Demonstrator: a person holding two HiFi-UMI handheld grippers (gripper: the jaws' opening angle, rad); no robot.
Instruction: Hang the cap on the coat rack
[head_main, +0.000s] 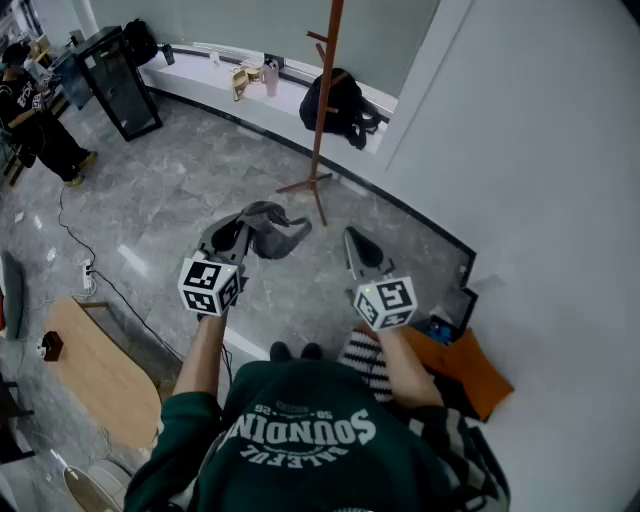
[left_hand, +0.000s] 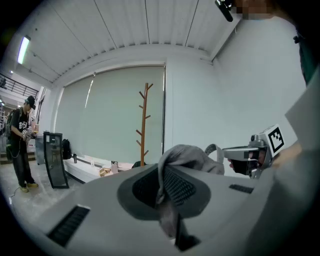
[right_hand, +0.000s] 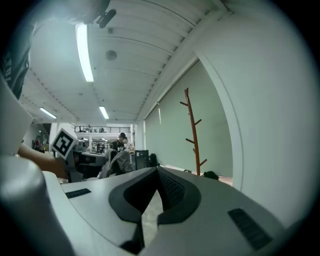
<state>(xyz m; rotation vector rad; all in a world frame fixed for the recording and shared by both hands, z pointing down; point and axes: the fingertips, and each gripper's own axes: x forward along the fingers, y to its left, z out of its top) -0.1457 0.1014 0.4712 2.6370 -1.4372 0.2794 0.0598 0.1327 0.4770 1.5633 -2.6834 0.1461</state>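
A grey cap (head_main: 272, 230) hangs from my left gripper (head_main: 238, 228), which is shut on its fabric; in the left gripper view the cap (left_hand: 187, 159) bunches up between the jaws. My right gripper (head_main: 353, 240) is held beside it, a little to the right, shut with nothing in it. The wooden coat rack (head_main: 324, 100) stands ahead by the window ledge, apart from both grippers. The coat rack (left_hand: 144, 125) shows beyond the cap in the left gripper view, and the coat rack (right_hand: 193, 134) rises right of centre in the right gripper view.
A black backpack (head_main: 342, 104) lies on the white ledge (head_main: 210, 82) behind the rack. A black framed stand (head_main: 116, 82) and a person (head_main: 34, 112) are at far left. A wooden table (head_main: 98, 372) is at lower left, an orange item (head_main: 462, 366) by the white wall at right.
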